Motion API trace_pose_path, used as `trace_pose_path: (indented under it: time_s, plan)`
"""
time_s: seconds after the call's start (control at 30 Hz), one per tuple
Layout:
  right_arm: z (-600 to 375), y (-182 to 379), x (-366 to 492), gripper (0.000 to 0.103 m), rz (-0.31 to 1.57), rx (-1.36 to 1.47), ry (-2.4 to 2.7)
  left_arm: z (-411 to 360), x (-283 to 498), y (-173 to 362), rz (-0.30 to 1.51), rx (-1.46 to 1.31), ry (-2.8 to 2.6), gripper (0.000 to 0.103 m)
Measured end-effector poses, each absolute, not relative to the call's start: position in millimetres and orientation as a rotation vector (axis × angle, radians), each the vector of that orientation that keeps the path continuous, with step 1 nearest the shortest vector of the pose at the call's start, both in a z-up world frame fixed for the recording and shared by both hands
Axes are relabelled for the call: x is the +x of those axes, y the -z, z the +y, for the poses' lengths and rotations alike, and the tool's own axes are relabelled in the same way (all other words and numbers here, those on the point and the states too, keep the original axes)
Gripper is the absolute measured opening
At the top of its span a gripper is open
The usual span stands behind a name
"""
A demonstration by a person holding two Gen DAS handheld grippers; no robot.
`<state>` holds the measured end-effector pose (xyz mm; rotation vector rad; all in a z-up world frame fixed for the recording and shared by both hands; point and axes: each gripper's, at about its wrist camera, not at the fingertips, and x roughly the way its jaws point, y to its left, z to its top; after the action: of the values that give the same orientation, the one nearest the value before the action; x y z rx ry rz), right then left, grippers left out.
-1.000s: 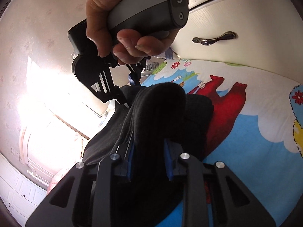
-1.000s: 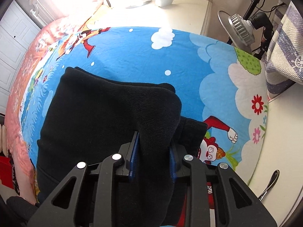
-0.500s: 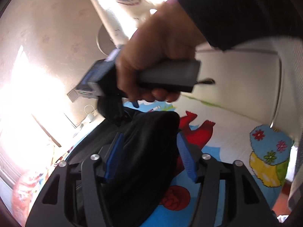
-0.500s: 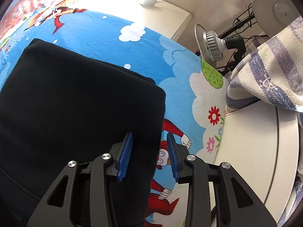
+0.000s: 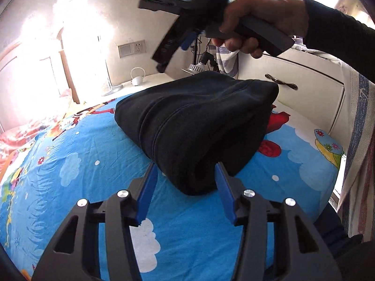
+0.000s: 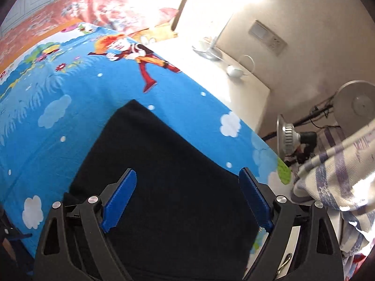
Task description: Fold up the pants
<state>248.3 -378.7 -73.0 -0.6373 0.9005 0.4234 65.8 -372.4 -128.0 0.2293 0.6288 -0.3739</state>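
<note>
- A second ago both my grippers were clamped on the black pants (image 5: 201, 126); now neither holds them.
- My left gripper (image 5: 185, 187) has let go and its jaws have just been narrowing again, at a middling gap; the near corner of the bundle lies between the fingers (image 5: 147, 187), and I judge the pads are not pressing it.
- My right gripper (image 6: 187, 201) has just been opening and stands wide, hanging above the cloth (nothing pinched).
- The pants lie as a thick folded bundle on the blue cartoon bedsheet (image 5: 70, 154), near the white drawer front (image 5: 311, 98).
- I judge the fold is laid down; only tidying may remain.
</note>
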Motion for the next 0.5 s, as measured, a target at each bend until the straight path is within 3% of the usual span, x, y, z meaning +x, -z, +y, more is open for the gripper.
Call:
trace_pose_path:
  time_s: [0.1,0.17,0.2,0.33,0.5]
  plan:
    - [-343.3,106.9,260.2,0.085,0.975,-0.656,-0.445,-380.9,77.5,137.5,0.631,0.274,0.354,0.046]
    - [-328.2,131.7,266.5,0.083,0.996,-0.713,-0.402,-391.3,84.8,144.1,0.641,0.365,0.327,0.018]
    - [-327.1,142.3,273.8,0.079,0.999,-0.728,-0.367,-397.9,83.2,148.5,0.618,0.427,0.312,0.014]
    - [-342.8,161.1,288.0,0.082,0.968,-0.622,-0.236,-438.1,54.8,176.0,0.525,0.73,0.242,0.009]
    - [-338.9,162.0,272.7,0.09,0.822,-0.676,-0.123,-445.9,52.5,185.7,0.506,0.796,0.209,0.009]
